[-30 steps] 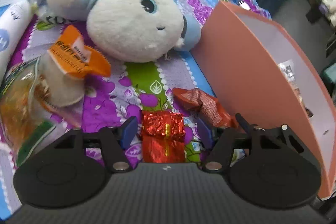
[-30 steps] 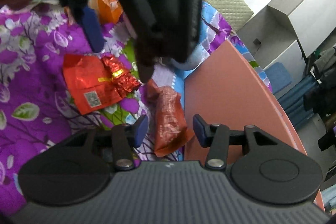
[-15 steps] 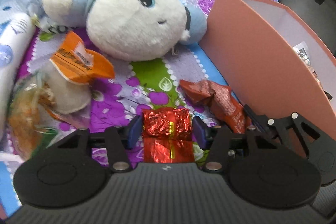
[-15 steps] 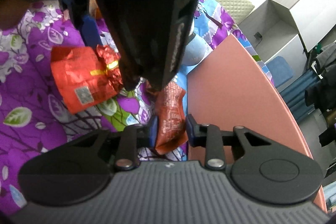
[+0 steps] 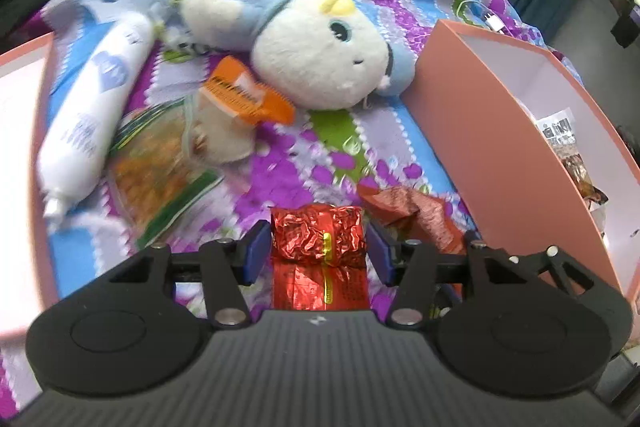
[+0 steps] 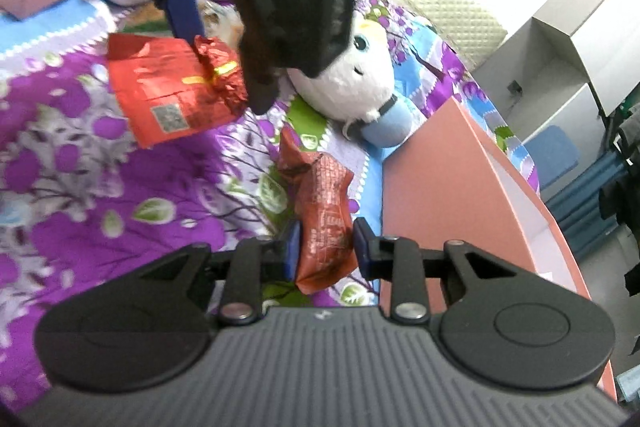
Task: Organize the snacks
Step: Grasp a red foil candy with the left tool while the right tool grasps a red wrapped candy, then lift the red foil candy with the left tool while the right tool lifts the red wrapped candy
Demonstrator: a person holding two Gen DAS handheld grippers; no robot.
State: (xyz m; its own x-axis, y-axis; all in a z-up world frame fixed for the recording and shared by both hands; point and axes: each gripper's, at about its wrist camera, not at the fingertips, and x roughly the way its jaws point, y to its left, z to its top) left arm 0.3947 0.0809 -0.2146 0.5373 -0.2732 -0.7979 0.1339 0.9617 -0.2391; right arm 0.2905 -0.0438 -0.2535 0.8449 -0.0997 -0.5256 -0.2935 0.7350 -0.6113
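Even indoor lighting; window glare blown out at upper right of right wrist view. Strong fisheye curvature at edges. Motion blur noted on the bedspread (image 5: 280, 163).

red foil packet (image 5: 318, 243), purple floral bedspread (image 5: 280, 183)

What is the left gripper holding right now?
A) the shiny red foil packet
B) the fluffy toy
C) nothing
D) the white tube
A: in the left wrist view the left gripper is shut on the shiny red foil packet, with the plush toy and the white tube lying apart on the bedspread.
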